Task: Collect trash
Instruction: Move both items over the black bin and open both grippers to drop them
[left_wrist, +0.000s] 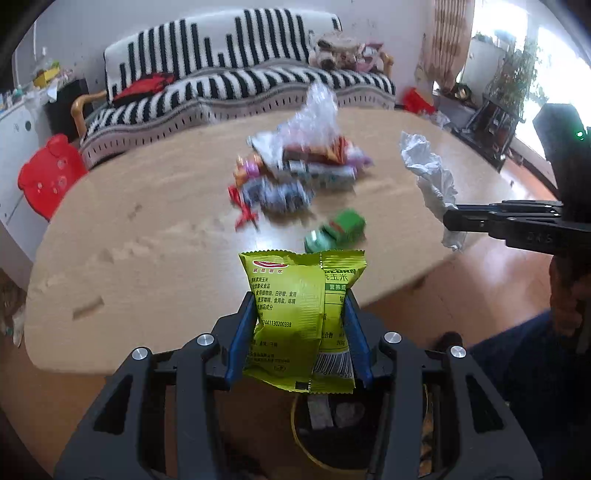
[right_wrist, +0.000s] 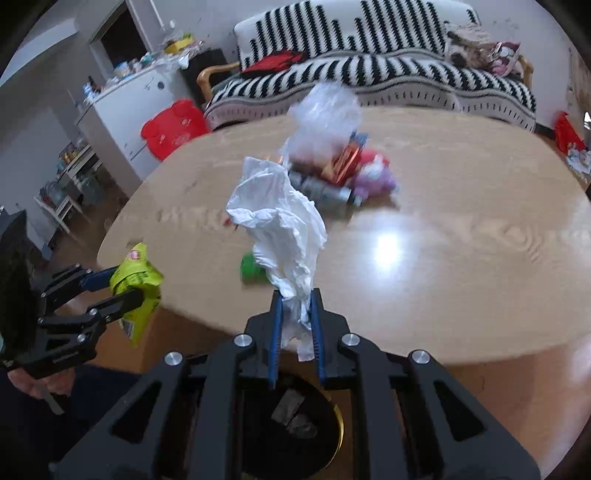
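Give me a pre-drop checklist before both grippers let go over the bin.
1. Left gripper shut on the yellow-green foil snack packet: ok.
2. Right gripper shut on the crumpled white tissue: ok.
3. Dark round bin with a yellow rim below the tissue: ok.
4. Bin below the packet: ok, its rim shows under the left gripper.
5. Room left in the bin: cannot tell.
6. Light wooden table cleared of trash: not ok, a blurred pile of wrappers remains.
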